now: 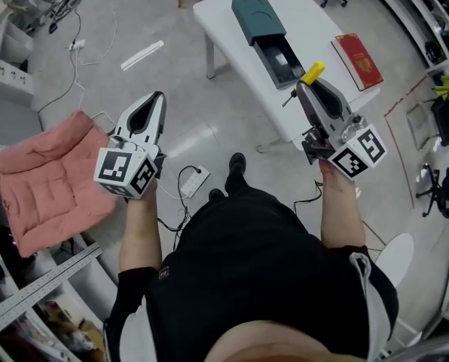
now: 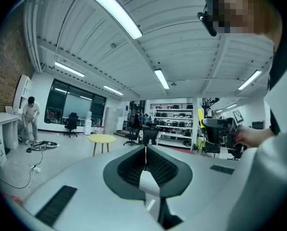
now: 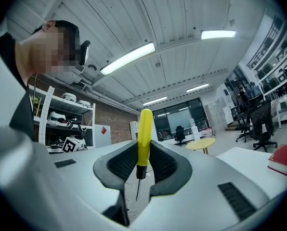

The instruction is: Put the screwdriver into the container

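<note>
A yellow-handled screwdriver (image 3: 144, 138) stands upright between the jaws of my right gripper (image 3: 142, 158), which is shut on its handle; the thin shaft points down. In the head view the same screwdriver (image 1: 312, 72) sticks out of the right gripper (image 1: 309, 89) just over the near edge of the white table (image 1: 232, 29). The container (image 1: 268, 36) is a dark green box with its black drawer pulled out, lying on the table beyond the gripper. My left gripper (image 1: 153, 104) hangs over the floor at the left, its jaws closed together on nothing (image 2: 144, 158).
A red book (image 1: 359, 59) lies on the table's right end. A pink cushion (image 1: 47, 179) rests at the left, with cables and a power strip (image 1: 192, 181) on the floor. Shelving and office chairs line the right side.
</note>
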The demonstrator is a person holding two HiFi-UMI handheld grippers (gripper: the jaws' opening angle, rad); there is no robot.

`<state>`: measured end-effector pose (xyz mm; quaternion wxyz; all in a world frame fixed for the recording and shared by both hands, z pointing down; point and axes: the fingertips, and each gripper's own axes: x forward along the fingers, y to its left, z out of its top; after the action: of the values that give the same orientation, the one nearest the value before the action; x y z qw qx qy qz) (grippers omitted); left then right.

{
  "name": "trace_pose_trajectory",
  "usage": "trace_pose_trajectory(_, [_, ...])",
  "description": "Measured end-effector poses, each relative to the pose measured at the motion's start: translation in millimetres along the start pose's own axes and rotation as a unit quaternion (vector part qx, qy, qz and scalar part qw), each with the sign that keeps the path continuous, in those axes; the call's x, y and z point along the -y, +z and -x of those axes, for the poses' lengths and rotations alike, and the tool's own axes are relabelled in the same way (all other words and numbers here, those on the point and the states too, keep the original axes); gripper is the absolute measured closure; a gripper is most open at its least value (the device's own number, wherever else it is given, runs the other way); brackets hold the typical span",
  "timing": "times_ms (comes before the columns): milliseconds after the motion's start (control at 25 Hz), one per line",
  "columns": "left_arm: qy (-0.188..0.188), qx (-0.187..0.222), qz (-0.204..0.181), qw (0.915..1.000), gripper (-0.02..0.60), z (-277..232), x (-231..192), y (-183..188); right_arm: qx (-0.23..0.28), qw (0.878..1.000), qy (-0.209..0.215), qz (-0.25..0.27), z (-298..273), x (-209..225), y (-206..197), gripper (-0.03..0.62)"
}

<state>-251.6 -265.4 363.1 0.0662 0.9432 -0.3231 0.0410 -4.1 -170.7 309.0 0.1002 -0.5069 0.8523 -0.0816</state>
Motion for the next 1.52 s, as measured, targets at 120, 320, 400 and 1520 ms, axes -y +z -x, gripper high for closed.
trace_pose_trajectory(120, [-0.004,-0.01,-0.007,0.9999,0.561,-35.8,-4.6,2.3,0.004,1.0,-0.008,-0.004,-7.5,34.7,1.4,0.505])
trace_pose_trajectory(320, [-0.018,-0.02,-0.015,0.9995,0.561,-95.8,-1.3,11.9,0.013,1.0,-0.023,-0.009,-9.2,87.8,9.6,0.505])
trace_pose_trajectory(400, [-0.02,-0.024,-0.022,0.9993,0.561,-117.9,0.8,16.8,0.014,1.0,-0.026,-0.008,-9.0,108.2,14.0,0.505])
trace_pose_trajectory(1520, [-0.176,-0.042,-0.088,0.9796,0.561,-315.2,66.8,49.4,0.074,0.989,-0.126,-0.024,29.5,226.7,28.0,0.505])
